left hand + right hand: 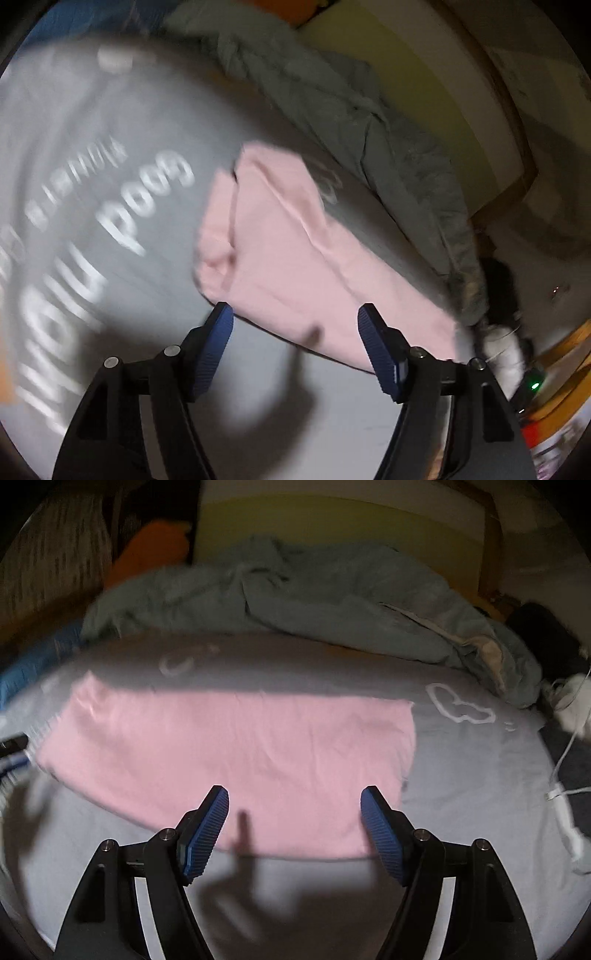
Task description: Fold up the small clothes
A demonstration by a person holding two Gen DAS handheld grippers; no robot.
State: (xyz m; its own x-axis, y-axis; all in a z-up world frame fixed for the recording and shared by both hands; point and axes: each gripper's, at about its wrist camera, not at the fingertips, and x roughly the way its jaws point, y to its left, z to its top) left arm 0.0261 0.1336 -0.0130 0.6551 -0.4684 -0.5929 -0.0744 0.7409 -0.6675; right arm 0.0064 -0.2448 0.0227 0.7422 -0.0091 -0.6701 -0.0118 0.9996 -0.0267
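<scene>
A pink garment (229, 753) lies folded flat on the grey bed sheet (480, 768). It also shows in the left wrist view (295, 258), running from the middle to the lower right, with a rumpled end at its left. My left gripper (295, 314) is open and empty, just above the near edge of the garment. My right gripper (294, 795) is open and empty, hovering over the garment's near edge. The left wrist view is blurred.
A crumpled grey-green duvet (314, 598) lies along the far side of the bed. The sheet has white lettering (110, 229). A white cable (565, 775) lies at the right. An orange pillow (151, 550) is at the back left.
</scene>
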